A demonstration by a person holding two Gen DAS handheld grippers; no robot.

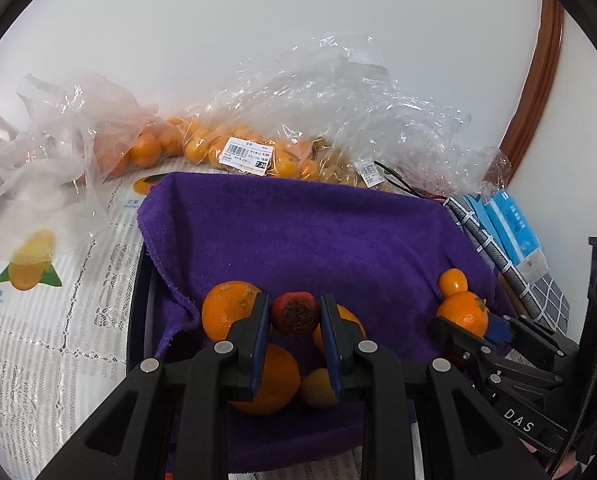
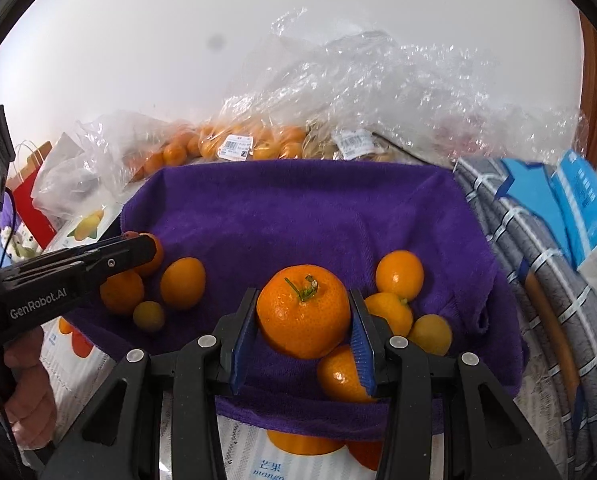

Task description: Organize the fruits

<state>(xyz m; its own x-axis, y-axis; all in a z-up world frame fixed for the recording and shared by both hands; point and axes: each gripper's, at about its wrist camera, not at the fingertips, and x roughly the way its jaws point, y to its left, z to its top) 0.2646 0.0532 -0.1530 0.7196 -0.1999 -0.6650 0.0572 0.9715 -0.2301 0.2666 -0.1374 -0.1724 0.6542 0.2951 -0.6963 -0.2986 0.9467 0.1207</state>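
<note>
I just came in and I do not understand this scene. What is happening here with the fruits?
A person is sorting fruit, holding a gripping tool in each hand. The left tool is shut on a small red fruit, and the right tool is shut on an orange. Both hang over a box lined with a purple towel, where two small piles of oranges already lie. More fruit waits in plastic bags behind the box.

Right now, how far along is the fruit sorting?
Partway. Done: two groups of oranges already lie on the purple towel, one at its left and one at its right. In hand: the left hand-held gripper is shut on a small red fruit, and the right hand-held gripper grips a stemmed orange. Left: the clear bags of oranges behind the towel are still full.
</note>
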